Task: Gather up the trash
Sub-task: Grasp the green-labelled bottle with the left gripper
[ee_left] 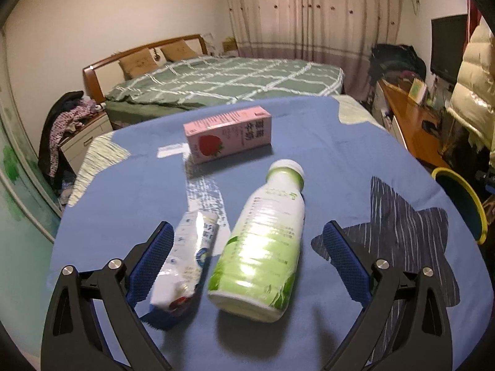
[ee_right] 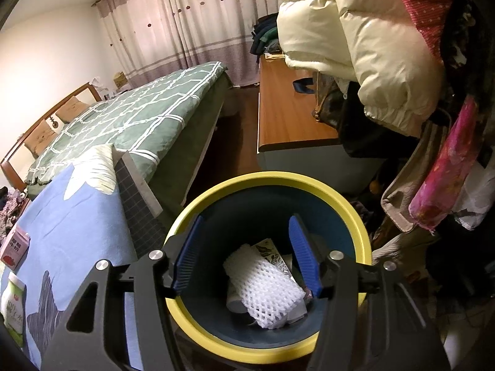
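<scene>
Left gripper [ee_left: 246,241]: released, jaws spread wide, hovering low over the desk [ee_left: 355,160], which carries a blue cloth with star patches. Between the jaws lie two pieces of trash. A green-and-white plastic bottle [ee_left: 263,241] lies on its side, white cap toward 12 o'clock, base toward the camera, clear of both blue pads. A crumpled white wrapper [ee_left: 185,262] lies just beside the bottle at its 9 o'clock and appears to touch the left pad [ee_left: 151,262]; contact cannot be confirmed. A pink strawberry milk carton [ee_left: 227,136] lies on its side farther out, at 12 o'clock from the bottle, well apart from the gripper. A strip of clear tape or film [ee_left: 204,194] lies flat on the cloth between carton and wrapper. Right gripper [ee_right: 246,256]: released, holding nothing, positioned directly above the open mouth of the trash bin [ee_right: 355,213], a dark blue container with a yellow rim standing beside the desk edge. Inside the bin: a white foam fruit net [ee_right: 266,290] on top, a printed paper piece [ee_right: 272,249] at its 12 o'clock, other items beneath too hidden to identify. In the right wrist view the carton and bottle show at the frame's 9 o'clock edge, on the cloth. Beyond: a bed [ee_left: 222,77] with green checked cover, curtains [ee_left: 312,9], and a cream puffer jacket [ee_right: 365,37] hanging at 1 o'clock of the bin.
</scene>
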The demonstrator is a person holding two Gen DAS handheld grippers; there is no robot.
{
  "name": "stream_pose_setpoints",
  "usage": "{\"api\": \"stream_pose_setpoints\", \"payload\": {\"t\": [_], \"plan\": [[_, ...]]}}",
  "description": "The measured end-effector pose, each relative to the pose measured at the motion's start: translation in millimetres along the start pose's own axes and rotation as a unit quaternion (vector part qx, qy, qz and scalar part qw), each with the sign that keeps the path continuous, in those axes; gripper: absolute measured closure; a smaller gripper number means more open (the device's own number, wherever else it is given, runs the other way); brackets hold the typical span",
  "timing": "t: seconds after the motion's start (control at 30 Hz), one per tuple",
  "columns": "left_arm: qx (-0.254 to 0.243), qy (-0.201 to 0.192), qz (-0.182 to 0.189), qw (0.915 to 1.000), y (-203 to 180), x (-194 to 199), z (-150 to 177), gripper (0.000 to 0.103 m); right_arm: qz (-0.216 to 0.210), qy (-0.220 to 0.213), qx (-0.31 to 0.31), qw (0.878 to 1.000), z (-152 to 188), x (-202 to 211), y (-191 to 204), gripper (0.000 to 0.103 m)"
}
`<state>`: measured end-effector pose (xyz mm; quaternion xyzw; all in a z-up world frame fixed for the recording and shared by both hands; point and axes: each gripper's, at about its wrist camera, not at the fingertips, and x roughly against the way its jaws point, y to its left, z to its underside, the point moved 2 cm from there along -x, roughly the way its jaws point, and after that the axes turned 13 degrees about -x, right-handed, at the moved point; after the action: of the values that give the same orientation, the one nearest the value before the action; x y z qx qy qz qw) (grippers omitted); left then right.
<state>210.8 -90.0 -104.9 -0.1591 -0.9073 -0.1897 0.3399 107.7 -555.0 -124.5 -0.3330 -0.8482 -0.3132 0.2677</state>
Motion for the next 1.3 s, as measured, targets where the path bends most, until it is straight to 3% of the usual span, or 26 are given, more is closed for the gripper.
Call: {"api": "stream_pose_setpoints", "payload": {"t": [0.33,0.57,0.7,0.77,0.8,0.9,1.1,1.3], "plan": [[-0.006,0.05,0.081,0.9954,-14,-28,3,0.047,-0.003,0.007,-0.001,1.0,4,-5,1,0.048],[0.018,0.069,0.061,0.9956,-16,-25,9,0.048,-0.006,0.01,-0.003,1.0,7,-8,2,0.048],[0.012,0.065,0.03,0.9974,-19,-17,15,0.031,-0.009,0.013,-0.002,1.0,9,-8,3,0.048],[0.006,0.059,0.025,0.9979,-22,-13,17,0.031,-0.01,0.015,-0.003,1.0,10,-9,4,0.048],[0.005,0.056,0.026,0.9981,-22,-11,17,0.032,-0.011,0.016,-0.003,1.0,9,-9,3,0.048],[-0.003,0.054,0.031,0.9981,-24,-11,17,0.051,-0.013,0.016,-0.003,1.0,10,-9,4,0.048],[-0.025,0.033,0.028,0.9987,-31,1,14,0.051,-0.016,0.015,-0.005,1.0,9,-7,3,0.048],[-0.048,-0.018,0.024,0.9984,-33,35,-10,0.051,-0.018,0.015,-0.007,1.0,8,-7,2,0.048]]}}
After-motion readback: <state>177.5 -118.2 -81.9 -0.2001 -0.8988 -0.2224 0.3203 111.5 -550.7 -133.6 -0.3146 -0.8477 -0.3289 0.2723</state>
